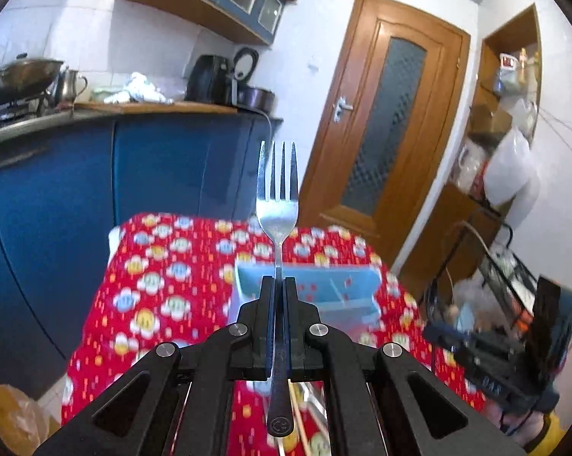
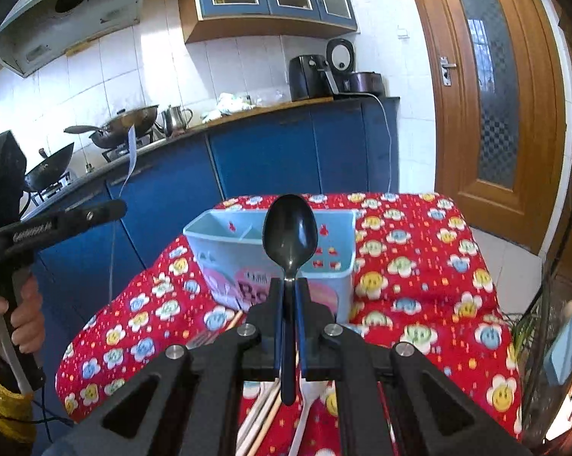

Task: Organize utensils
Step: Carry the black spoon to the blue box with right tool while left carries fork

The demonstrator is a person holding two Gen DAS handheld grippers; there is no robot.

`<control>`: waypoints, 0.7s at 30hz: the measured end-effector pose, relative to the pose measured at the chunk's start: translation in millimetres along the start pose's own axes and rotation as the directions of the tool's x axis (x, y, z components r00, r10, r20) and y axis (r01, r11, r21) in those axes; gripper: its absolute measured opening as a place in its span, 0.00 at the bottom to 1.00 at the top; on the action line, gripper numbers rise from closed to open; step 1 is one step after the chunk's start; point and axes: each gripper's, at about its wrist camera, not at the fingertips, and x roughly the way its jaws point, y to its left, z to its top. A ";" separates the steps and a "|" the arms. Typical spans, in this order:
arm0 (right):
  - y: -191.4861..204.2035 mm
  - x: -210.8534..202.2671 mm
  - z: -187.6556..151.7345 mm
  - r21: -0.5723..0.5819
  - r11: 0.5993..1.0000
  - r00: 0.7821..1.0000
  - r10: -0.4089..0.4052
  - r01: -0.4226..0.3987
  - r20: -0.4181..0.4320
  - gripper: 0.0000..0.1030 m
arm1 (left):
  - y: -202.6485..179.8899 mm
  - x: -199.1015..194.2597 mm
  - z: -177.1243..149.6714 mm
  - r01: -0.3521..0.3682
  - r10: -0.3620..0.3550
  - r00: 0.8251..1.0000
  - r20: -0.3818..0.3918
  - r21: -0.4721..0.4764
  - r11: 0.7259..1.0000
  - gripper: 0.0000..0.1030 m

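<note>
My left gripper (image 1: 278,283) is shut on a metal fork (image 1: 277,190), held upright with its tines up, above the table. My right gripper (image 2: 289,283) is shut on a black spoon (image 2: 290,233), bowl up. A light blue utensil caddy (image 2: 270,262) with compartments stands on the red flower-print tablecloth (image 2: 419,266), just beyond the spoon. The caddy also shows in the left wrist view (image 1: 324,292), behind the fork. Chopsticks (image 2: 265,414) and a white spoon (image 2: 305,406) lie on the cloth under the right gripper.
Blue kitchen cabinets (image 2: 267,152) and a counter with woks, a kettle and appliances stand beyond the table. A wooden door (image 1: 384,125) is at the right. The other hand-held gripper shows at the left of the right wrist view (image 2: 39,228). A wire rack (image 1: 506,285) stands right of the table.
</note>
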 end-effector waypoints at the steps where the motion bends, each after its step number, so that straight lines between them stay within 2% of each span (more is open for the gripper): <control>1: -0.7 1.2 2.2 0.000 1.000 1.000 -0.001 0.001 0.004 0.07 | -0.2 4.7 6.3 -0.007 0.007 1.000 0.015 0.000 1.000 0.03; 5: -5.5 10.7 14.4 0.013 1.000 0.999 0.007 -0.007 0.031 0.07 | -1.0 22.4 23.6 -0.049 0.048 0.997 0.062 0.013 0.999 0.03; 13: -20.0 36.0 37.9 0.068 0.997 0.995 0.029 -0.035 0.098 0.07 | -1.6 52.2 48.2 -0.055 0.053 0.984 0.169 0.008 0.998 0.03; 21: -24.9 68.0 48.6 0.078 0.996 0.987 0.037 -0.049 0.157 0.07 | -1.7 87.4 31.6 -0.101 0.091 0.968 0.235 0.031 0.994 0.03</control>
